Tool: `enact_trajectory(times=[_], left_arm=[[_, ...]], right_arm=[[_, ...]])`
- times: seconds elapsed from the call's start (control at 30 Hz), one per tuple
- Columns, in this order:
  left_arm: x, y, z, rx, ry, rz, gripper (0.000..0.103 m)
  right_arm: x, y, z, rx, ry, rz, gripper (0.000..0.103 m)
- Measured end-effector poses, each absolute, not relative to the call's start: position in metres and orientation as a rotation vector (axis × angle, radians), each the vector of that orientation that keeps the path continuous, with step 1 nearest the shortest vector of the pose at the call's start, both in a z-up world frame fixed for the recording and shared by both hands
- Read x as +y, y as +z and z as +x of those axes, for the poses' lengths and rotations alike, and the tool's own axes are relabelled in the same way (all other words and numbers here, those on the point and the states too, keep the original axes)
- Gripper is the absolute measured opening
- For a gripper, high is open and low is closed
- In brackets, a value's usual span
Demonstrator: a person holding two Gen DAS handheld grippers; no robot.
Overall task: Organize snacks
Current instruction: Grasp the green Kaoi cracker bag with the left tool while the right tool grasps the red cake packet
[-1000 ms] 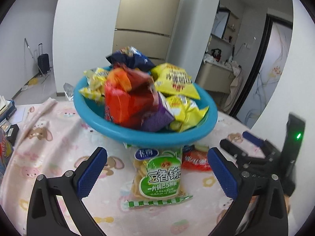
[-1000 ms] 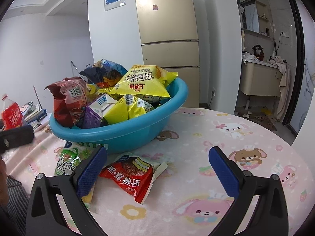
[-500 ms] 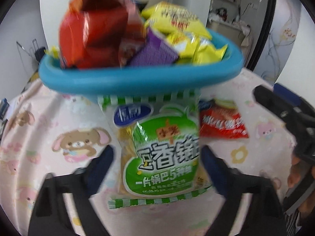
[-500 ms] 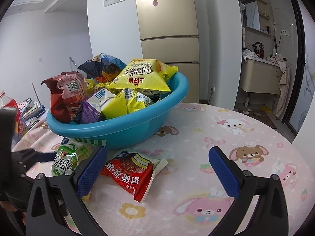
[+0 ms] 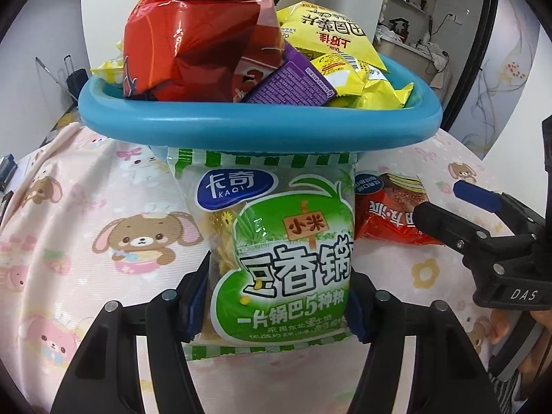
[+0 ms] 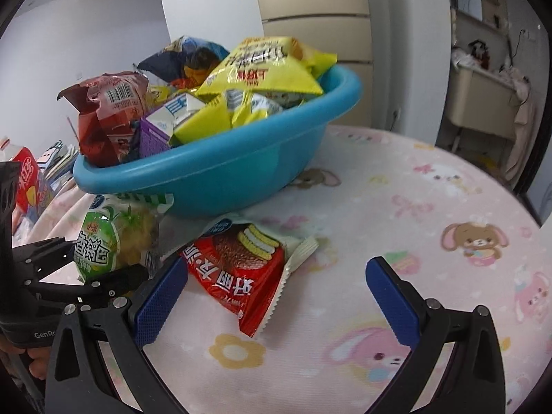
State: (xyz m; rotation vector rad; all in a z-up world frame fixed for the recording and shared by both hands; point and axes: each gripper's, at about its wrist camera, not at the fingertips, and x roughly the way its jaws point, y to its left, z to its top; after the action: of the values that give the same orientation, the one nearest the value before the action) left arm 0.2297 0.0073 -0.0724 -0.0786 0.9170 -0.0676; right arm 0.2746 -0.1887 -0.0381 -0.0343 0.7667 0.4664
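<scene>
Left jaws clamp the green snack bag [image 5: 279,255], right jaws gape; the blue basin [image 6: 220,169] brims with snack packets [image 6: 265,65].

Green snack bag [image 5: 279,252] flat before heaped blue basin [image 5: 258,126], red cookie packet [image 6: 238,269] just beside

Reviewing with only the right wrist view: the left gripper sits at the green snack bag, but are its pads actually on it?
Observer: Yes. In the left wrist view the left gripper, whose jaws have just been closing, has both blue pads pressed on the lower sides of the green snack bag.
Operator: Which way does the bag face?
Observer: Printed front up, text upright to that camera, top end toward the blue basin.
Operator: Any brand?
Observer: A blue oval reading KAQI.
</scene>
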Motion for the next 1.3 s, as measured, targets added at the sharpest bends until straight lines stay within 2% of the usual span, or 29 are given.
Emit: enact_trajectory(times=[0.17,0.4,0.53,0.63,0.7,0.77,1.07,1.3], left_arm=[[0.005,-0.072,0.233,0.926,-0.044,-0.076,0.065],[0.017,-0.074,0.238,0.933,-0.052,-0.125,0.065],[0.016,-0.074,0.237,0.932,-0.051,-0.128,0.065],[0.018,-0.073,0.237,0.930,-0.048,-0.120,0.065],[0.017,-0.074,0.237,0.928,-0.049,-0.127,0.065],[0.015,-0.074,0.238,0.928,-0.049,-0.128,0.065],[0.013,-0.071,0.233,0.921,-0.044,-0.130,0.065],[0.019,-0.060,0.218,0.920,-0.076,-0.166,0.065]], right_arm=[[-0.168,-0.055,0.287,0.893,0.526,-0.092,0.103],[-0.142,-0.060,0.298,0.902,0.530,-0.242,0.103],[-0.131,-0.060,0.290,0.877,0.520,-0.307,0.100],[-0.132,-0.058,0.286,0.864,0.539,-0.293,0.088],[-0.132,-0.056,0.279,0.845,0.563,-0.297,0.074],[-0.127,-0.056,0.270,0.832,0.577,-0.331,0.068],[-0.141,-0.057,0.242,0.834,0.600,-0.353,0.064],[-0.181,-0.019,0.246,0.783,0.615,-0.206,0.064]])
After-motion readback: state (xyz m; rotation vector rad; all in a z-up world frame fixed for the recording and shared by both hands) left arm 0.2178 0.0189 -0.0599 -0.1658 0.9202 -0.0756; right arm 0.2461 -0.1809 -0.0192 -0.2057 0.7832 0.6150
